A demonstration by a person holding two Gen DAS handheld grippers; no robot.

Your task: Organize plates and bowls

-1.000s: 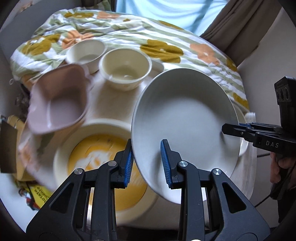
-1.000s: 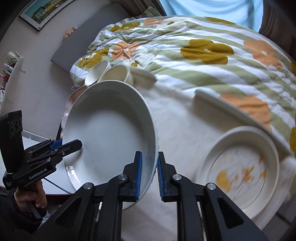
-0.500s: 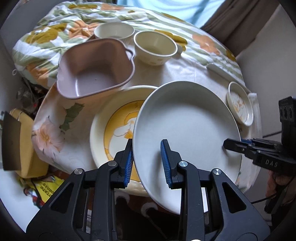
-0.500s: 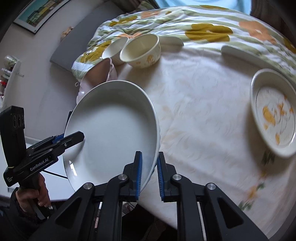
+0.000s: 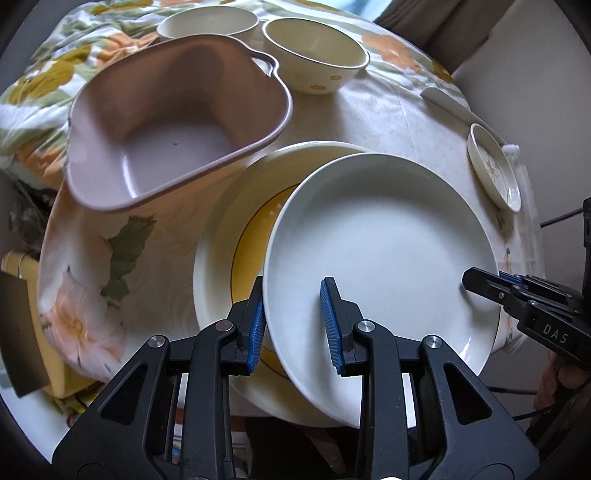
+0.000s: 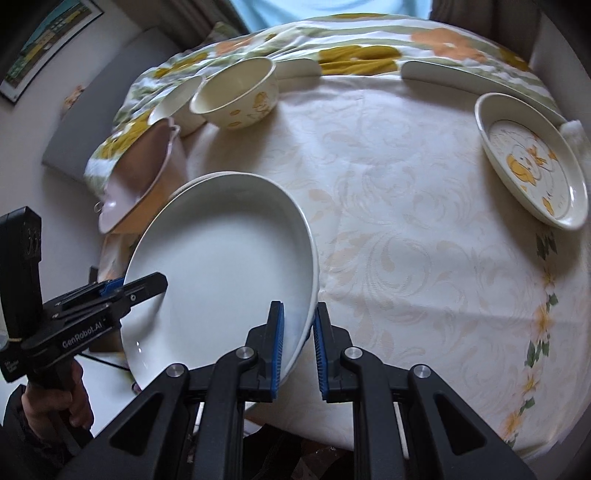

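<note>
White plate (image 5: 376, 240) held tilted over the yellow-patterned plate (image 5: 221, 266), which sits on the table (image 6: 406, 221) near its front-left edge. Both grippers grasp it: left gripper (image 5: 293, 325) clamps the near rim, one pad under and one pad on the plate's inside; right gripper (image 6: 298, 347) is clenched on the opposite rim, blue pads on either side of the edge. In the right wrist view the white plate's lower edge looks just above or touching the plate underneath, cannot tell which. Pink square bowl (image 5: 173, 122) sits behind and left of the plates, its rim overlapping the yellow-patterned plate's far edge in the left view. Two cream bowls behind it: cartoon-print bowl (image 6: 236, 96) and plain cream bowl (image 5: 207, 26), side by side near the floral blanket (image 6: 351, 44). Small duck-print plate (image 6: 532, 166) lies well apart at the right side of the table. Person's hand (image 6: 55, 398) grips the left gripper handle at lower left.
</note>
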